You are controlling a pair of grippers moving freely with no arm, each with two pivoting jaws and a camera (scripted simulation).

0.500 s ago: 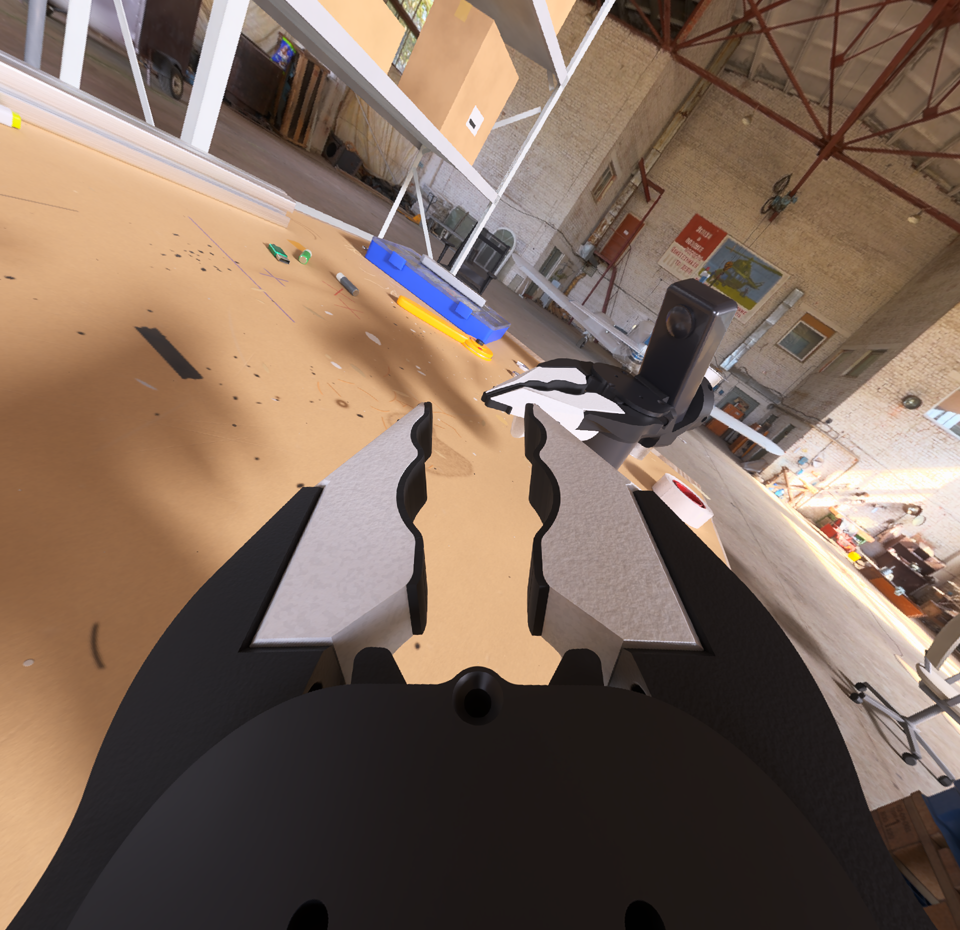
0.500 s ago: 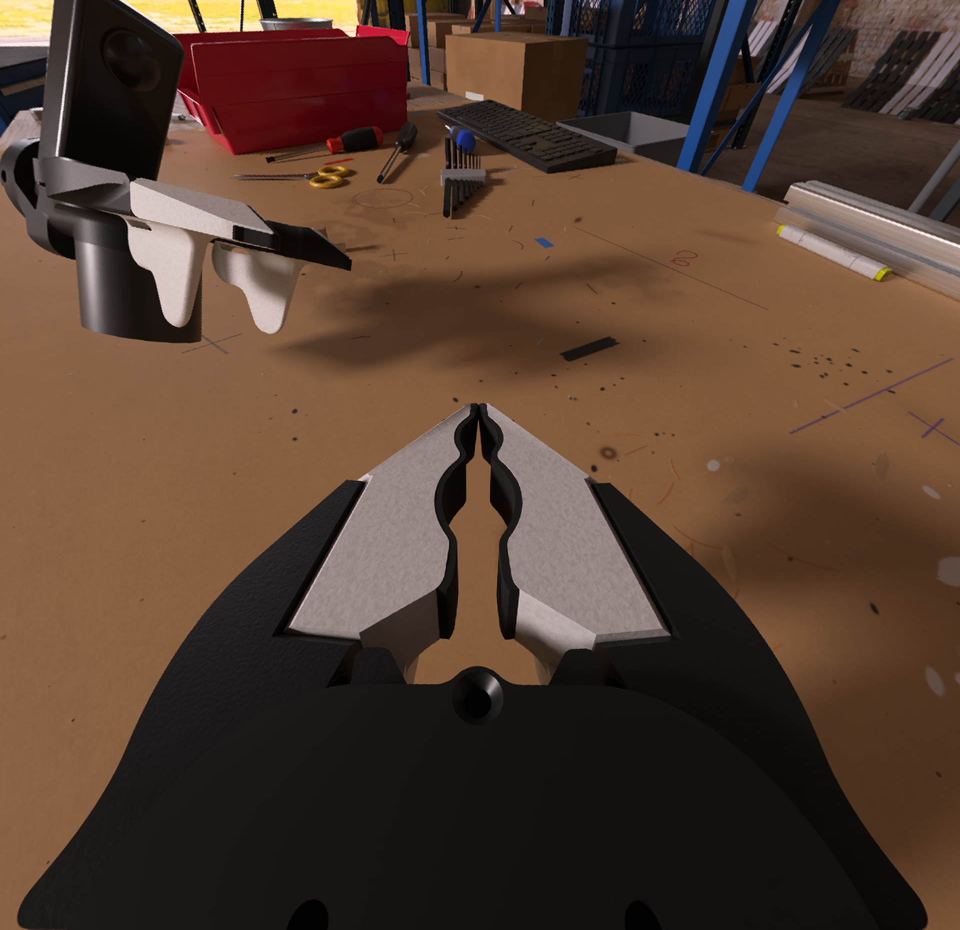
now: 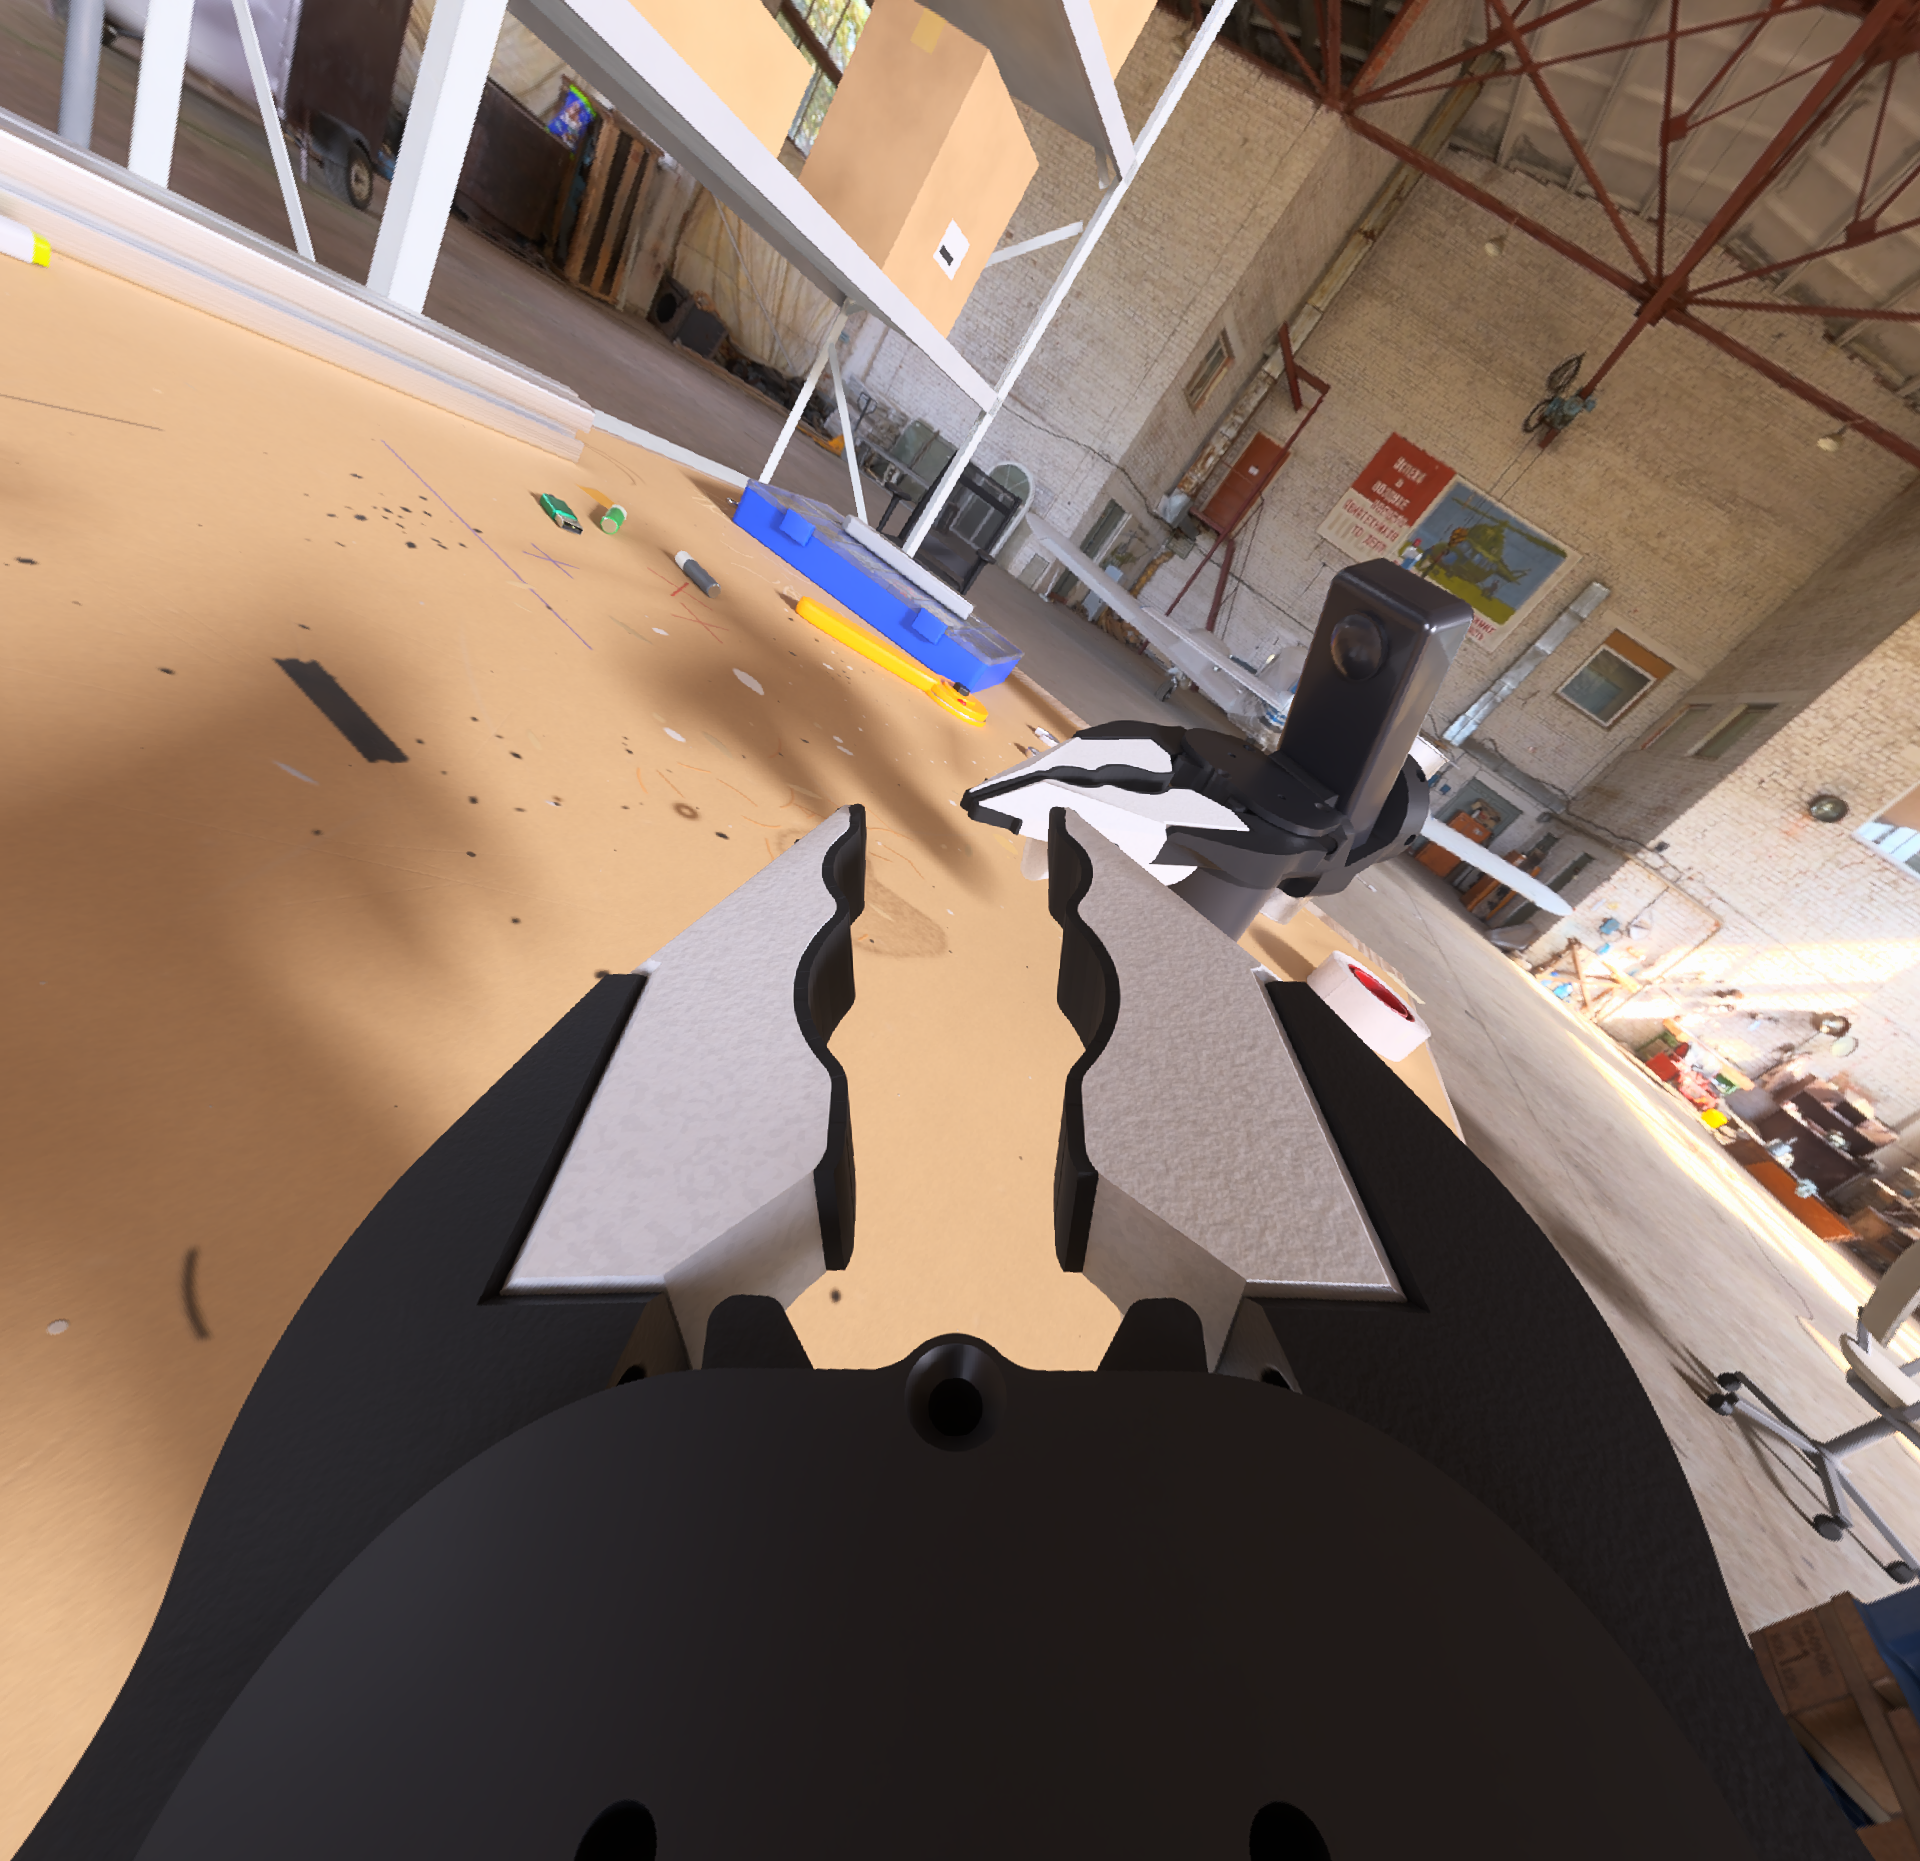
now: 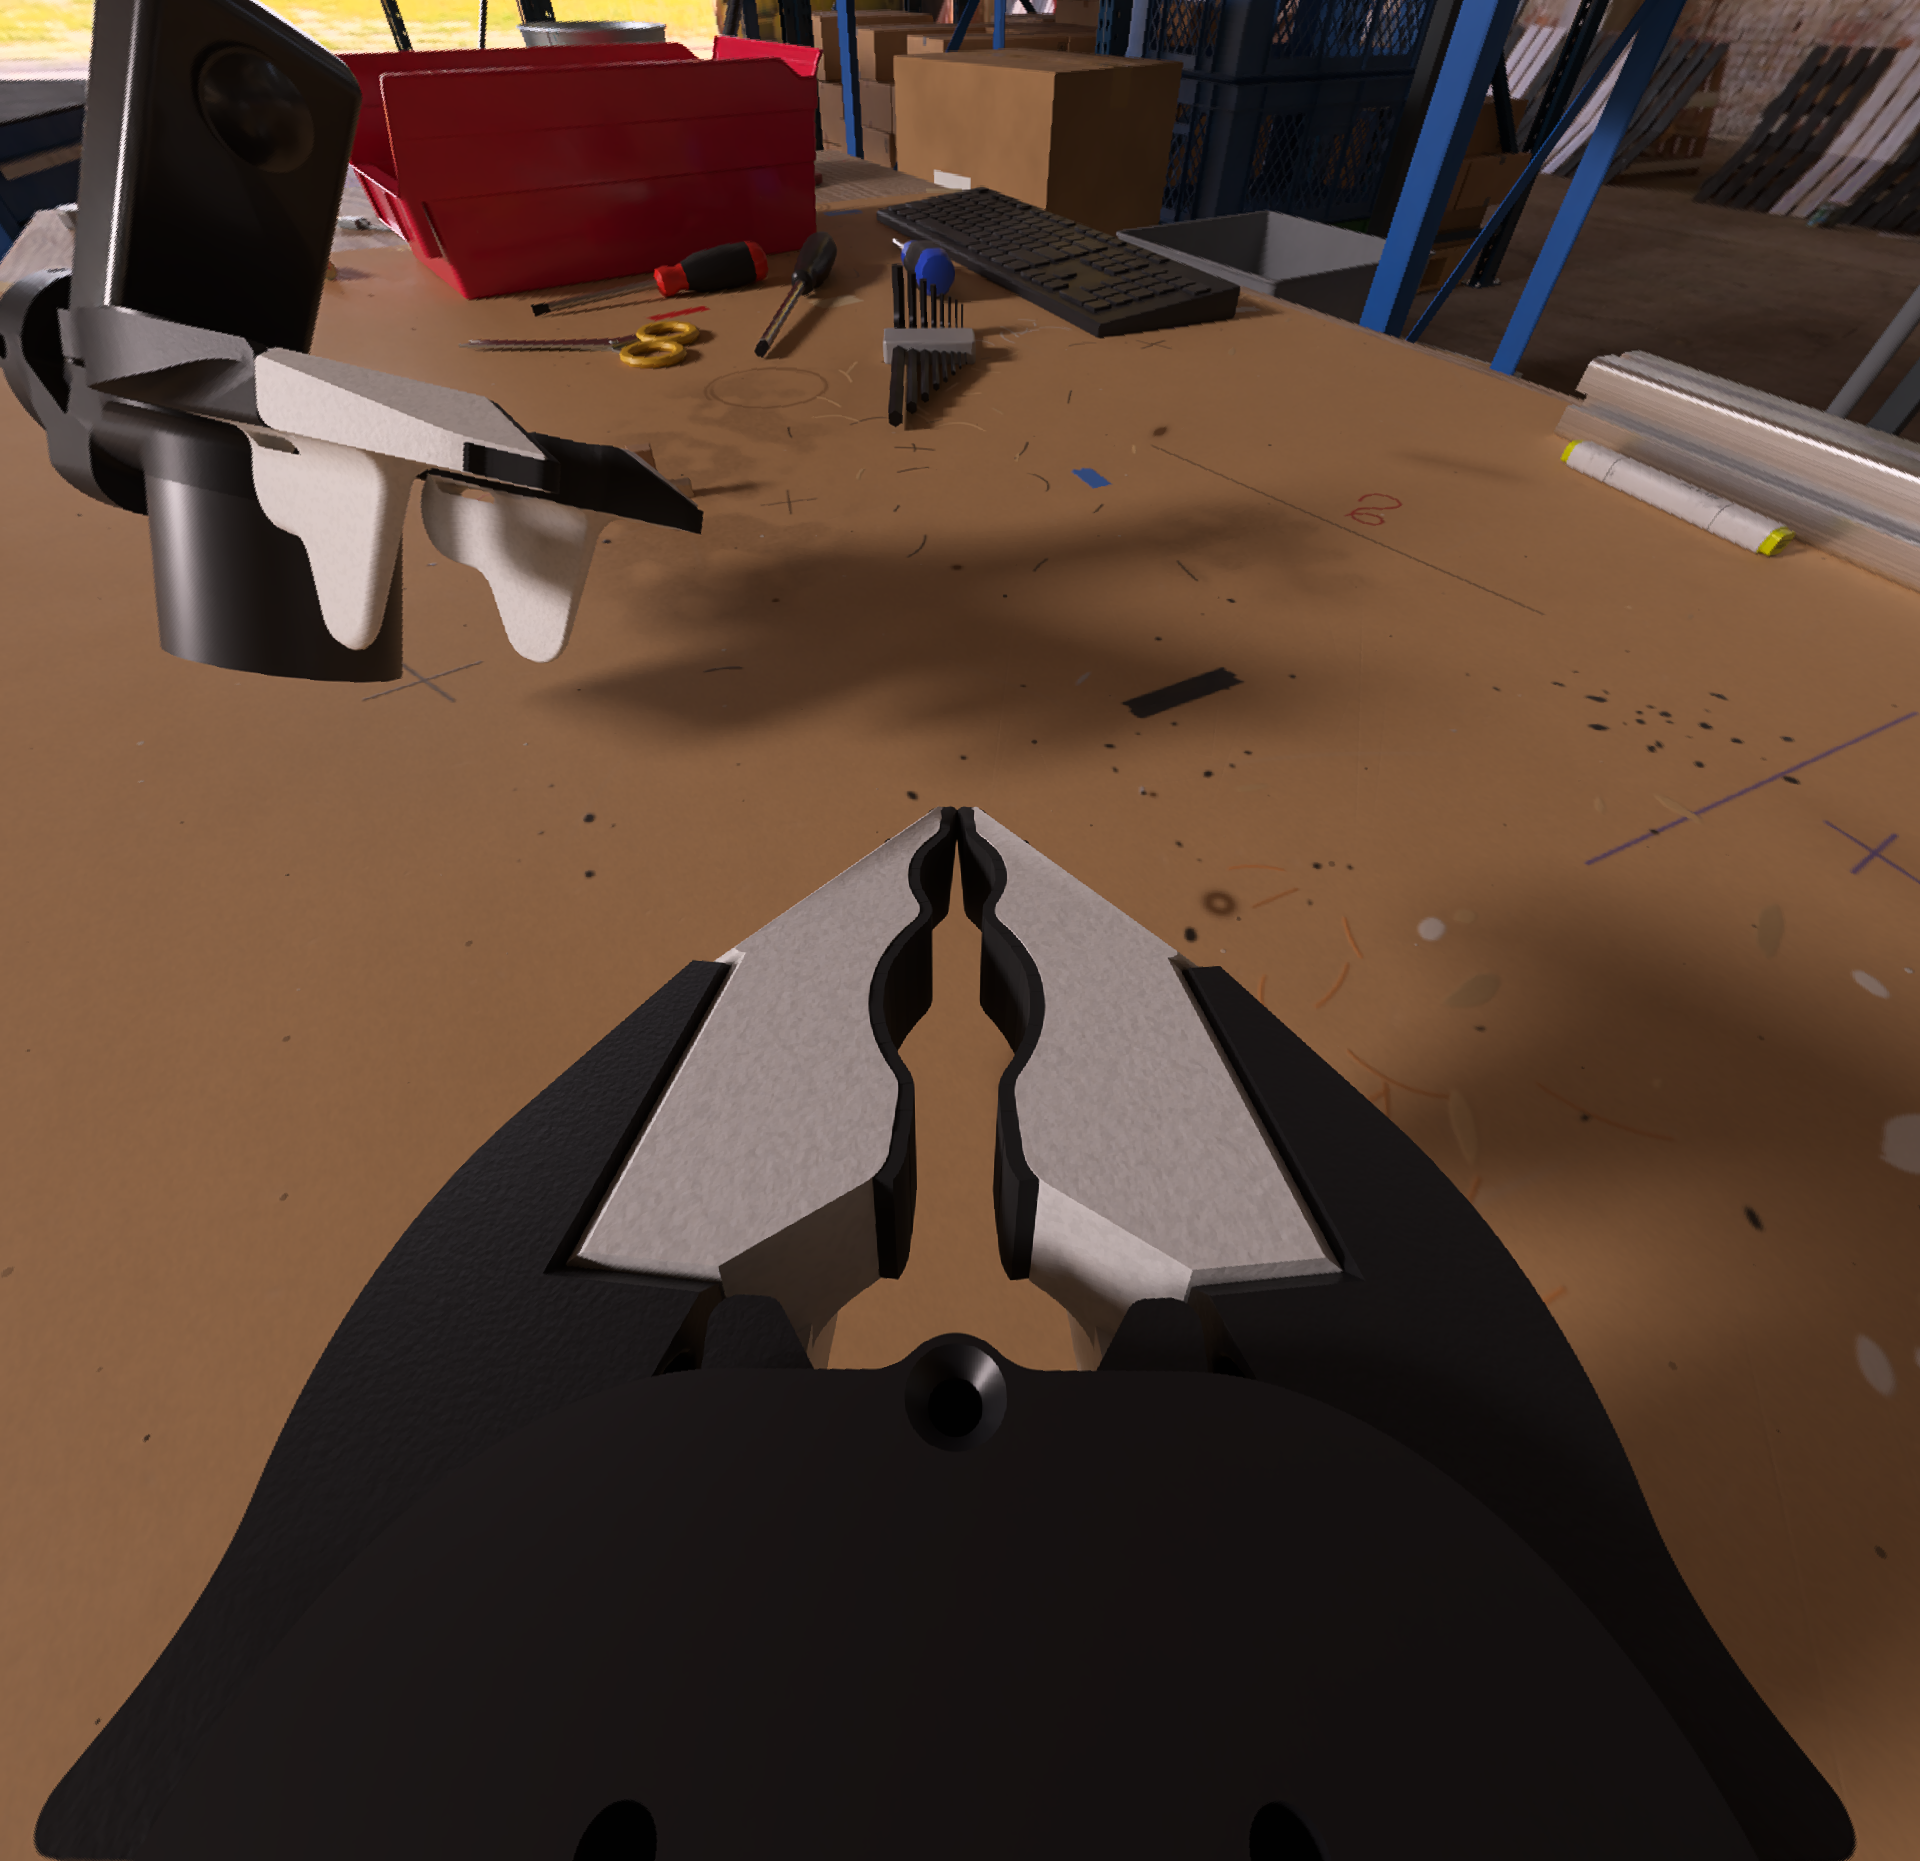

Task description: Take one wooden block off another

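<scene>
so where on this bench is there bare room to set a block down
Best patch: the bare board ahead of the shut right gripper, between the black tape strip and the open left gripper. Crowded: the far edge, with red bins, screwdrivers, scissors, hex keys, keyboard.

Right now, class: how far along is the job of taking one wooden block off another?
Done: nothing visible; neither view shows any wooden block. In hand: the left tongs are open and empty above the bare tabletop; the right tongs are shut on nothing. Left: finding the blocks, gripping the upper one and lifting it off.
</scene>
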